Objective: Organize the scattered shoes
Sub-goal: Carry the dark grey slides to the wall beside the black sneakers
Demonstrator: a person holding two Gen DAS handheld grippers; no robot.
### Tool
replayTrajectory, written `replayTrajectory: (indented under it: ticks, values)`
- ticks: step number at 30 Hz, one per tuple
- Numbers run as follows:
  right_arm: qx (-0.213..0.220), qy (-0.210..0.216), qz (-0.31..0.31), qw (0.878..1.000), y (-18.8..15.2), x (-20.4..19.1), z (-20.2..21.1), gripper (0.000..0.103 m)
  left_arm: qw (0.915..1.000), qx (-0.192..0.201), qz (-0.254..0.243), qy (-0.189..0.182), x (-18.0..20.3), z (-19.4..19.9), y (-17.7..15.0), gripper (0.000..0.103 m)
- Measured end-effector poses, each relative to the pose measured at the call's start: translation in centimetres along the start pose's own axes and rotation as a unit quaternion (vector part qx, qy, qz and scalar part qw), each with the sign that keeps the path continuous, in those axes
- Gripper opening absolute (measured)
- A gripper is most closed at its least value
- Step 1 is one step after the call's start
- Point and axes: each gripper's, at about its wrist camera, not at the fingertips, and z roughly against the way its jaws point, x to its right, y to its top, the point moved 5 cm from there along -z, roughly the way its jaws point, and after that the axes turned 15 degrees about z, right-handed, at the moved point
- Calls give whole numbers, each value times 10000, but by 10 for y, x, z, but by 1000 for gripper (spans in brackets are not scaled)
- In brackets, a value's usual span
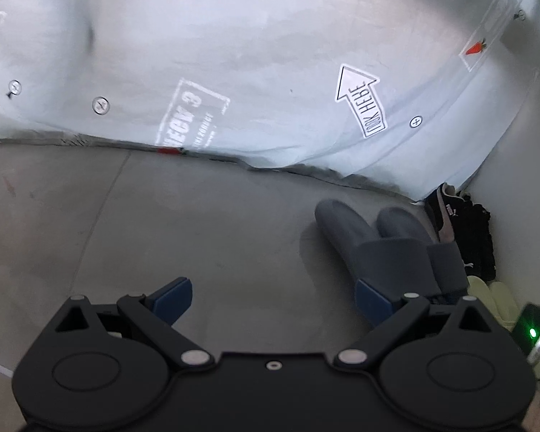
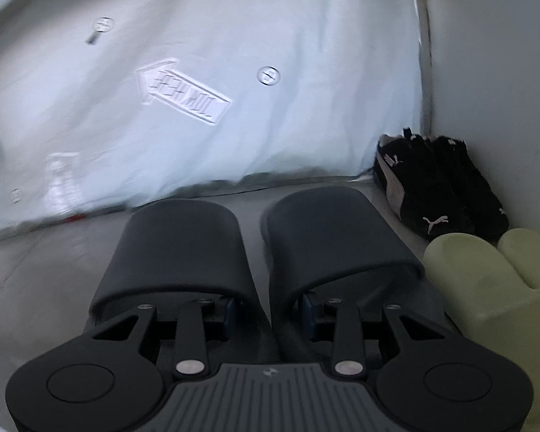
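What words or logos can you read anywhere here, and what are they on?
"PUMA": side of the black sneaker.
"LOOK HERE": white arrow printed on the pale sheet; first word hard to read.
"...ECK 3": faded box stamp on the sheet; smaller lines beneath blurred.
Leaping-cat logo, no words: sneaker heel.

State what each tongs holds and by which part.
Right tongs: the pair of grey slippers, pinched together by their inner sides at the heel end. Left tongs: open, holding nothing.

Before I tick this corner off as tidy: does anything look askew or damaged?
Nothing stands out. The black sneakers and pale green slippers sit paired by the wall; the grey slides are together in the right gripper.
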Motion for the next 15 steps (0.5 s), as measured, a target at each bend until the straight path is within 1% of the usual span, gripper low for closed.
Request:
replayTrajectory:
  ticks: [2,4,6,8,9,11,15]
  values:
    - [-14,-123,-140,9998,5,8,-25,37,9999,-94,2,98,-1,-14,2,98]
    - [9,-192,-232,9995,11,14,-43,37,9997,-126,-139,135,3,-20,1,98]
    - [68,-226,-167,9996,19,19,-61,37,9995,-179,-229,154,5,-24,0,98]
    - [102,-238,-108,9996,25,20,-74,37,9993,-267,-215,151,6,-28,-4,98]
    - [96,-234,-142,9996,26,22,-79,40,9993,-299,-178,135,6,-29,-4,98]
    - [123,-230,-181,9995,25,23,-83,42,9993,-353,-87,103,5,-29,-5,98]
    - [47,-220,370,9991,24,16,-81,46,9992,-384,-44,93,5,-29,-3,98]
